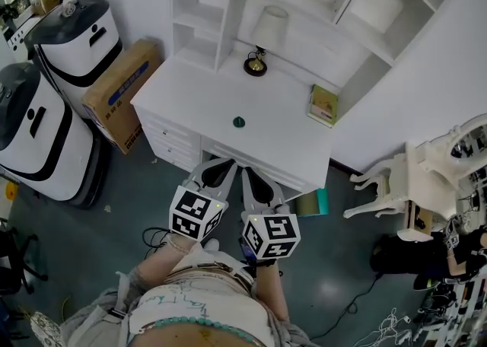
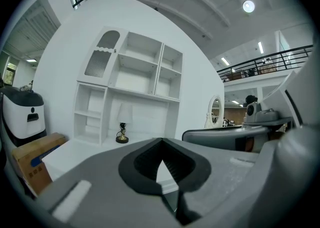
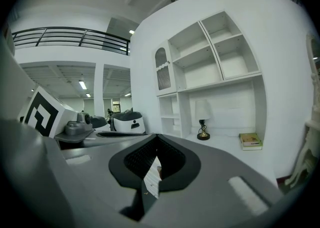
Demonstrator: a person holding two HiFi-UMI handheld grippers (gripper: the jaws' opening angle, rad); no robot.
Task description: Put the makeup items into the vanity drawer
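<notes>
- Left gripper (image 1: 218, 167) hangs in front of the person's waist, jaws closed tip to tip on nothing.
- Right gripper (image 1: 254, 178) is just beside it, jaws likewise together, nothing held.
- Both are at the front edge of the white table (image 1: 190, 98).
- Small dark green item (image 1: 239, 121) stands alone mid-table, apart from both grippers.
- Drawers (image 1: 172, 140) under the table's end at the view's left are shut (contents hidden).
- Lamp (image 1: 262, 41) stands at the back beneath the shelves (image 1: 199, 14); a book (image 1: 323, 105) lies near the right edge.
- Cardboard box (image 1: 122, 90), closed, sits on the floor beside the table.

White walls (image 1: 449, 71) and open shelves (image 1: 202, 3) fill the frame's top; dark floor (image 1: 327, 262) below, ornate white chair (image 1: 403, 178) at right.
</notes>
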